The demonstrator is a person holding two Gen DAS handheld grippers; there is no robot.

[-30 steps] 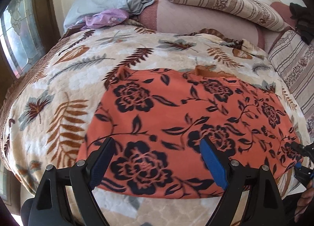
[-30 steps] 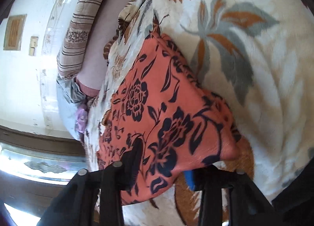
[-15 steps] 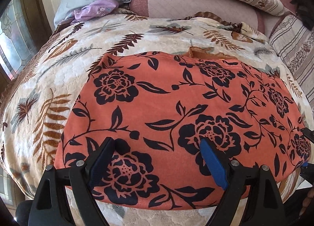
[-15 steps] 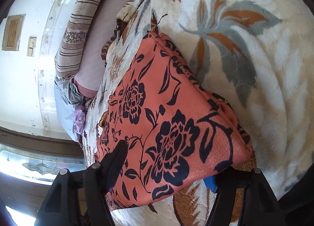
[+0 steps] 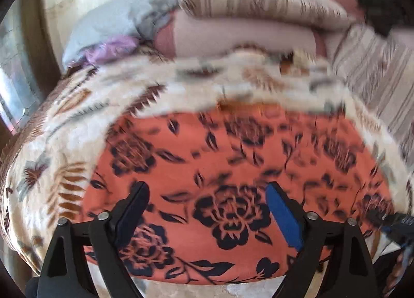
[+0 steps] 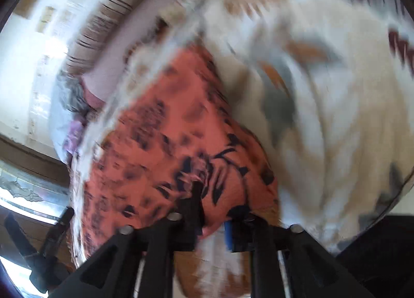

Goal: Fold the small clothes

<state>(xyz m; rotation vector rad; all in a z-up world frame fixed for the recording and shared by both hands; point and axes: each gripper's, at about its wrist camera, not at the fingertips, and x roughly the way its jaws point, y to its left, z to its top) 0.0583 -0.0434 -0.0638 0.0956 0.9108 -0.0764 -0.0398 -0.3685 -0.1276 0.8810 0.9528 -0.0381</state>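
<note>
An orange cloth with black flowers [image 5: 233, 168] lies spread on the leaf-patterned blanket [image 5: 77, 116]. My left gripper [image 5: 207, 210] is open, its jaws wide apart just above the cloth's near edge, holding nothing. In the right wrist view the same orange cloth [image 6: 168, 142] shows with its near corner bunched between the jaws. My right gripper [image 6: 214, 210] has its jaws narrowed on that corner. The right gripper also shows at the far right of the left wrist view [image 5: 396, 223]. Both views are blurred by motion.
Striped pillows [image 5: 258, 10] and a pink bolster [image 5: 245, 36] lie at the head of the bed. A grey cloth [image 5: 124, 21] and a purple cloth [image 5: 111, 49] lie at the back left. A window [image 5: 13, 78] is on the left.
My right gripper has closed its jaws onto the cloth's near corner. My left gripper stayed open and pulled back a little. Both cameras are now moving fast.
</note>
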